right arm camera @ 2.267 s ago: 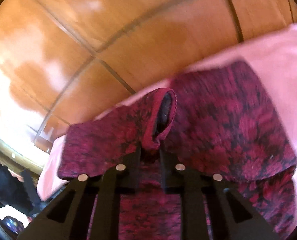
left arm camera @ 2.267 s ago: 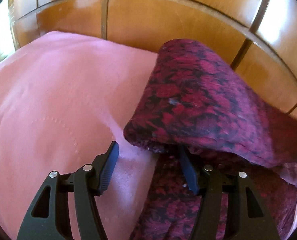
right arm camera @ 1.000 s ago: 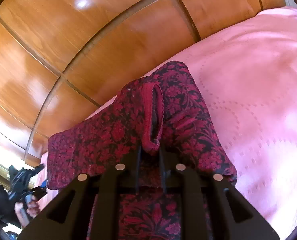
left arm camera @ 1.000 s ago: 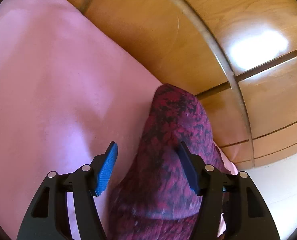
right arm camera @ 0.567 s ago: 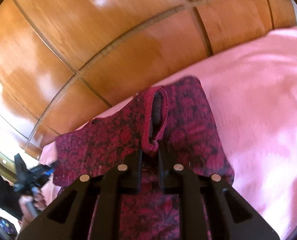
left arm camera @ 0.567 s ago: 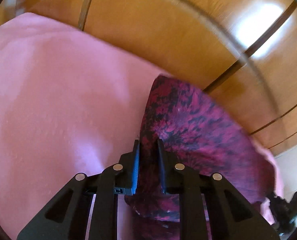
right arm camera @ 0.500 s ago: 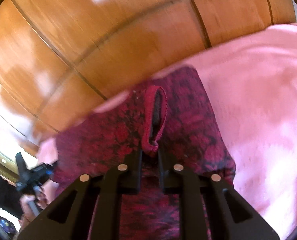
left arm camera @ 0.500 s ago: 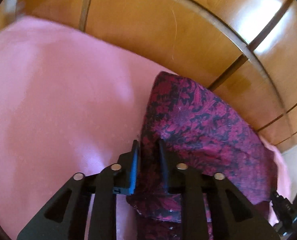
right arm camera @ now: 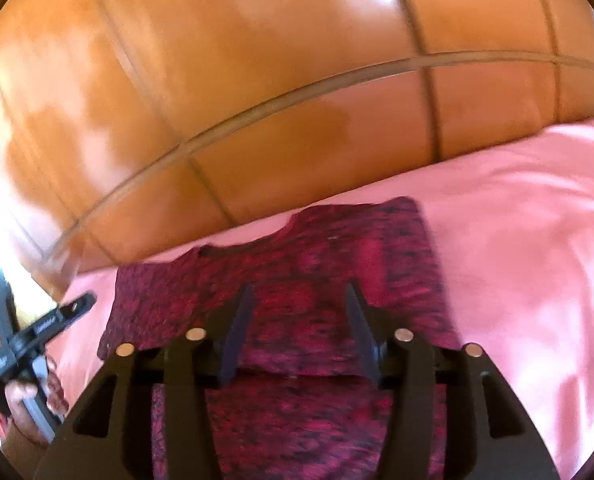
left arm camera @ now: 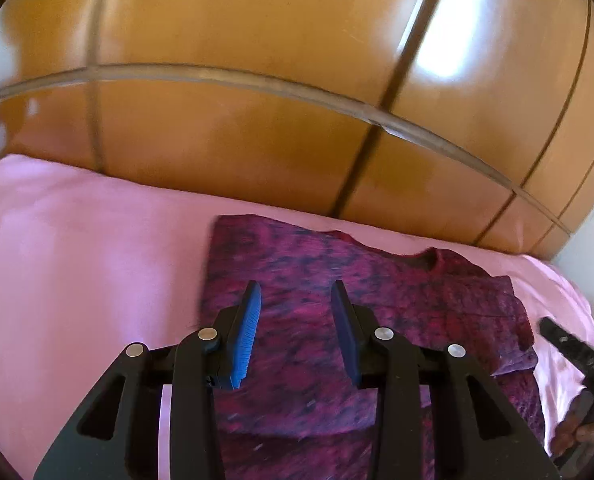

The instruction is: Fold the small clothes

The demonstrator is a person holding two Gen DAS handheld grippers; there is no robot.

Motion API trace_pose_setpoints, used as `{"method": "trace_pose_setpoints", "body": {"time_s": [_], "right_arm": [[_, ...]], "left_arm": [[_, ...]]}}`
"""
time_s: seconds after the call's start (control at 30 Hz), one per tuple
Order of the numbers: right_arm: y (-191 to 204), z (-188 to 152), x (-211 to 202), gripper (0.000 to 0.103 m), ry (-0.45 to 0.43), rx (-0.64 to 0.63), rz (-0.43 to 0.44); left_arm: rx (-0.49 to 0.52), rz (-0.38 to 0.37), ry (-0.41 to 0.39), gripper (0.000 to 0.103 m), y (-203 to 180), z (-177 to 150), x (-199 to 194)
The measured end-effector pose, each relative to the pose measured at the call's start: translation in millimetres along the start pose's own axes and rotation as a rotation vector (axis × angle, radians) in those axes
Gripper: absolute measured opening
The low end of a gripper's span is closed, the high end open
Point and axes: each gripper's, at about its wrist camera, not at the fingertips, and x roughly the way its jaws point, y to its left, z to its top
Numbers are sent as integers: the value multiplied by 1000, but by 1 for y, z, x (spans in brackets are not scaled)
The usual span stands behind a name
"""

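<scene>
Two tools apart above a folded garment on a bed.

The left tool point(left arm camera: 295, 312) and the right tool point(right arm camera: 297, 316) have both just been opening; nothing sits between either pair of jaws. The dark red patterned garment point(left arm camera: 377, 300) lies folded on the pink bedspread point(left arm camera: 77, 260), near the wooden panelled wall point(left arm camera: 257, 80); both views are motion-blurred.

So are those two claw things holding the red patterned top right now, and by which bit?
Nothing is held. The left gripper and right gripper have just opened, empty, above the garment lying on the pink bedspread.
</scene>
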Motion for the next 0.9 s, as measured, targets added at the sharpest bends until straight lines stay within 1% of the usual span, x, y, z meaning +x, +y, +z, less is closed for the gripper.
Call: {"method": "trace_pose_setpoints", "body": {"time_s": [0.03, 0.07, 0.1, 0.13, 0.17, 0.2, 0.23, 0.27, 0.33, 0.4, 0.43, 0.5, 0.57, 0.6, 0.63, 0.67, 0.7, 0.73, 0.77, 0.8, 0.83, 0.9], "right_arm": [[4, 0, 10, 50, 18, -17, -17], [5, 1, 27, 50, 51, -33, -57], [4, -1, 38, 50, 76, -38, -88], [0, -1, 50, 50, 99, -41, -117], [-6, -3, 61, 49, 122, -43, -139], [-11, -6, 69, 49, 120, -48, -132], [-12, -9, 71, 49, 104, -61, -124], [-13, -9, 75, 49, 96, -76, -123], [-12, -12, 75, 49, 83, -92, -127], [-13, -13, 75, 49, 71, -94, -122], [-12, -13, 74, 50, 69, -96, -123], [-12, -14, 73, 50, 67, -98, -122], [-11, -15, 70, 51, 64, -101, -122], [-10, -14, 75, 51, 64, -101, -122], [-8, -13, 76, 53, 63, -102, -122], [-7, -13, 76, 55, 63, -105, -117], [-3, -11, 75, 63, 67, -114, -108], [0, -10, 74, 67, 71, -126, -108], [3, -10, 70, 68, 77, -139, -117], [8, -9, 63, 71, 75, -141, -123], [9, -9, 55, 76, 67, -130, -113], [10, -15, 31, 78, 37, -101, -92]], "left_arm": [[-2, -3, 23, 35, -2, 3, 11], [-15, -15, 56, 35, -2, 5, 25], [-23, -8, 77, 35, 3, 1, 31], [-30, 30, 107, 35, 5, 0, 43], [-49, 47, 152, 35, 11, -5, 59], [-75, 34, 177, 34, 18, -11, 71], [-85, 22, 157, 34, 21, -13, 73], [-94, 12, 140, 34, 23, -16, 71], [-80, 18, 110, 34, 21, -19, 69], [-108, 9, 103, 34, 23, -19, 64], [-120, 13, 100, 34, 23, -19, 59], [-110, 52, 82, 34, 19, -22, 43], [-74, 110, 54, 40, 10, -29, 23], [-67, 114, 40, 49, 8, -34, 16], [-62, 134, 16, 58, 7, -43, 2], [-59, 152, 5, 62, 6, -48, -5], [-54, 174, 1, 63, 6, -57, -13], [-55, 184, 21, 63, 8, -65, -17], [-59, 192, 42, 63, 10, -71, -18], [-71, 202, 68, 63, 13, -80, -21], [-80, 204, 69, 63, 17, -86, -26], [-123, 206, 69, 63, 22, -98, -35]]}}
